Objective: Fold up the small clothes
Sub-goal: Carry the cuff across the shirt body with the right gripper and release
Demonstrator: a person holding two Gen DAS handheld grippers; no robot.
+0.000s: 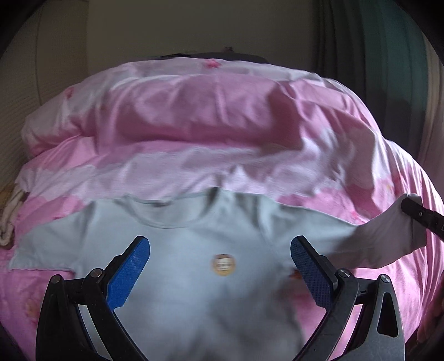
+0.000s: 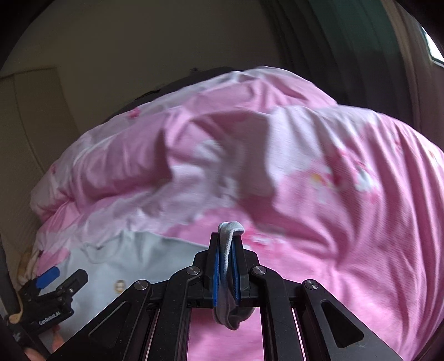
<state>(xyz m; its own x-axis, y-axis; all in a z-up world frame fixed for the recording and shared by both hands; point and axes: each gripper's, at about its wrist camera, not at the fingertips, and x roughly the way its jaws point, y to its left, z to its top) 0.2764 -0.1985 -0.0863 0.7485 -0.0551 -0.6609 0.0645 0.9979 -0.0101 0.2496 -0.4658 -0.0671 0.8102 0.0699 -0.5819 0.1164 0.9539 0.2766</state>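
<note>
A small shirt (image 1: 194, 277) lies spread flat on the bed (image 1: 402, 291), its neckline toward the far side and its body toward the near side. A round badge (image 1: 222, 265) sits on its chest, near the middle. Just beyond the neckline a bunched quilt (image 1: 180, 125) runs across the bed from left to right, its near edge touching the collar. The left claw (image 1: 220, 272) hangs over the shirt's chest, fingers spread to either side of the badge. At the right, the right claw (image 2: 227, 261) pinches the shirt's right sleeve (image 1: 383, 238), lifted off the bed. A wall (image 1: 194, 25) stands behind the quilt.
</note>
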